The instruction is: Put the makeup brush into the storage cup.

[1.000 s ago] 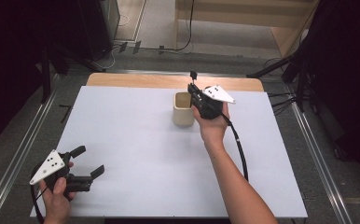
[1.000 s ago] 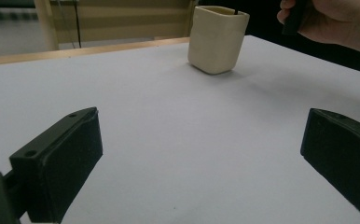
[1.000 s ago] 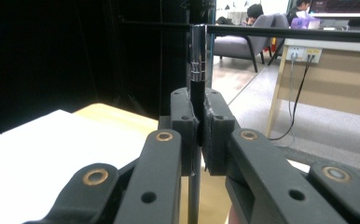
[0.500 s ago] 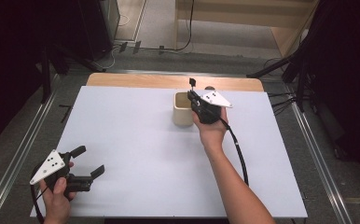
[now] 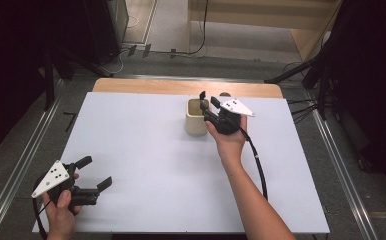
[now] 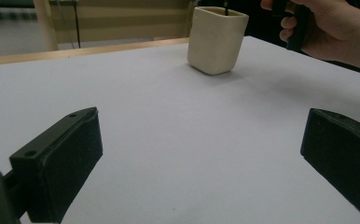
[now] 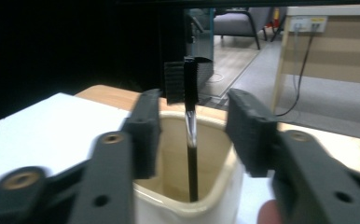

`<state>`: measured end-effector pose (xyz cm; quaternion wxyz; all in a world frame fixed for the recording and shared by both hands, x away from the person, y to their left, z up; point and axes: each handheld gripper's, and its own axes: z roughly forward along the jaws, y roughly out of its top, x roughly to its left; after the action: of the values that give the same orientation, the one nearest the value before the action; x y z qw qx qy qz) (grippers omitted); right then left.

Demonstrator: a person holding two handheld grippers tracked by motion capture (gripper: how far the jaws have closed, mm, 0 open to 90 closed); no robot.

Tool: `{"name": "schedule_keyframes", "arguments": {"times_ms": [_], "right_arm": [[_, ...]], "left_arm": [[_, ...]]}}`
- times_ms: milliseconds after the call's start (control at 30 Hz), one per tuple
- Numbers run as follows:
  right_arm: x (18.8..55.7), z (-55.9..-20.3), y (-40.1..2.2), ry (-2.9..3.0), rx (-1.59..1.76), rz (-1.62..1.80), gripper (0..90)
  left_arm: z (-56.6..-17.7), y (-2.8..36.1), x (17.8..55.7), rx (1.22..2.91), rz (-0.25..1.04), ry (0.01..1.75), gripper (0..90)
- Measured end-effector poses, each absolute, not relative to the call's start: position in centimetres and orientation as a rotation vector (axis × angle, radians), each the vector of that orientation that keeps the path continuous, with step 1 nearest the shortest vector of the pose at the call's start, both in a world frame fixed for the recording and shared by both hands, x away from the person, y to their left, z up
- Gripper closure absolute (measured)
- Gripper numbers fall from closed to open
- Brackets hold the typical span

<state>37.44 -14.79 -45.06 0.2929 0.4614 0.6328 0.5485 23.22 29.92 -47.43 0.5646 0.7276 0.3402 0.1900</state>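
While parted over the cup [image 5: 196, 116] in the high view, right gripper [image 5: 209, 100] seen hovering at the rim, jaws spread, a dark stem of the brush [image 5: 202, 96] rising beside them; half a second back, same gripper seen pressed together over the same cup, so jaws just opened. Left gripper [image 5: 96, 172] noted near the front left corner of the table [image 5: 146, 165], spread, nothing between, well apart from the cup. From the left gripper view: cup [image 6: 216, 39] upright on the white surface, thin stem [image 6: 225, 6] poking above its rim, right hand [image 6: 329, 28] just beside. From the right gripper view: brush [image 7: 191, 135] standing in the cup [image 7: 215, 186], leaning against the far wall, pads [image 7: 146, 135] clear of it either side. Judged: release done, brush deposited, withdrawal next.
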Motion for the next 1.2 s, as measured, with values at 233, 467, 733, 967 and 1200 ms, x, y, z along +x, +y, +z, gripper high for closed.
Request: {"name": "schedule_keyframes", "arguments": {"times_ms": [233,467,733,967,1200], "right_arm": [[36.0,-45.1,-16.4,1.695,1.295,1.507,24.5],[34.1,-45.2,-17.5,1.743,1.287,1.483,0.0],[32.0,-45.6,-18.2,1.765,1.254,1.449,0.0],[30.5,-46.0,-19.0,1.762,1.255,1.455,0.0],[29.4,-46.5,-19.8,1.763,1.261,1.446,0.0]], "left_arm": [[-47.4,29.8,23.2,1.713,0.445,0.801,0.0],[-47.5,29.7,23.2,1.722,0.447,0.797,0.0],[-47.5,29.6,23.2,1.72,0.446,0.796,0.0],[-47.5,29.6,23.2,1.722,0.445,0.796,0.0],[-47.5,29.5,23.2,1.725,0.443,0.797,0.0]]}}
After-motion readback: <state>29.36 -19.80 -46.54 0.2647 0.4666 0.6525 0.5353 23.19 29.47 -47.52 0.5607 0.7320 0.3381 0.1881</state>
